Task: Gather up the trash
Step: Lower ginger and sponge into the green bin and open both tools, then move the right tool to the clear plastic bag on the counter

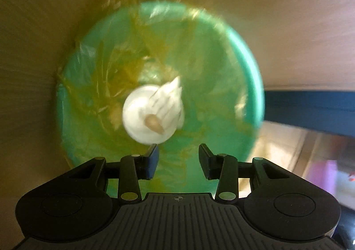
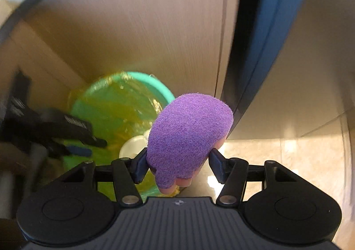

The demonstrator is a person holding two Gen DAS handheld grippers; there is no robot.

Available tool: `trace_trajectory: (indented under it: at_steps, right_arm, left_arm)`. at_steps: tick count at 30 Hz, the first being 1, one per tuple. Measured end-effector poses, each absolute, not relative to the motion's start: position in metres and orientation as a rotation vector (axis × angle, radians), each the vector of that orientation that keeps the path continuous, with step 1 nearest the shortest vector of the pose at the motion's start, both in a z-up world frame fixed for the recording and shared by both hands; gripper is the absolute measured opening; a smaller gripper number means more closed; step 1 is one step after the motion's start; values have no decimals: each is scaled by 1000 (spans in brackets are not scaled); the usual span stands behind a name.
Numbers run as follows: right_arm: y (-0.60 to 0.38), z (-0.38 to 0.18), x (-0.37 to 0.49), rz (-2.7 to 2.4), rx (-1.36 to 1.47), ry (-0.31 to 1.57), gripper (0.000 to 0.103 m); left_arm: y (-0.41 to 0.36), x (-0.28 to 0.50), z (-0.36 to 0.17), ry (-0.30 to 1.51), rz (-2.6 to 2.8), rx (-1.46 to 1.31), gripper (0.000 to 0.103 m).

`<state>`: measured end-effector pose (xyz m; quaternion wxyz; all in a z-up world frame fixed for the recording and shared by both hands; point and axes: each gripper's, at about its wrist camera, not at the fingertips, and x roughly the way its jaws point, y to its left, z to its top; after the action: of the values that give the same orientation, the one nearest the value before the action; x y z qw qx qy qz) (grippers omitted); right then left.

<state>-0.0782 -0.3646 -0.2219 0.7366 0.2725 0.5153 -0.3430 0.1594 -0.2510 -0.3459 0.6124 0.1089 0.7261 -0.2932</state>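
A green trash bin point(image 1: 241, 54) lined with a yellow bag stands below me. In the left wrist view a white paper cup with crumpled white paper point(image 1: 153, 112) lies inside it. My left gripper point(image 1: 178, 162) is open and empty just above the bin's mouth. My right gripper point(image 2: 178, 162) is shut on a purple sponge point(image 2: 188, 134) with a pink underside, held above the bin's point(image 2: 164, 90) near right rim. The white cup point(image 2: 133, 145) shows partly behind the sponge. The left gripper point(image 2: 91, 145) appears in the right wrist view over the bin, blurred.
Beige wooden cabinet panels point(image 1: 277, 16) surround the bin. A dark blue edge point(image 1: 310, 110) runs at the right; it also shows in the right wrist view point(image 2: 266, 50). A light tiled floor point(image 2: 299, 161) lies to the right.
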Motion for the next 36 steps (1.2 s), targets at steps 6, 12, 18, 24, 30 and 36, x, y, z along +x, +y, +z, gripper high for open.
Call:
trace_trajectory:
  at_steps: [6,12,18,24,30,36]
  right_arm:
    - [-356,-239,-34,-568,544,1189,57]
    - [-351,-252,14,-380,616,1237,69]
    - [-348,-242,37,-372,645,1245,71]
    - [-343,-189,63,-414,500,1137,71]
    - [-313,-104,91,-381,218,926,71]
    - [-259,-32,137,-203,63,730,80]
  left_arm:
    - [-242,168,-226,1518,-863,77,43]
    - [-191,183,-97,1259,-1070,-70,43]
    - [-109,192,-37,1043,-969,-128,43]
    - [-29,199,-26,971,-731,-186,43]
    - [25,207,-25,916,-504,-183,43]
    - [66,195,-20,847,-387,-201,43]
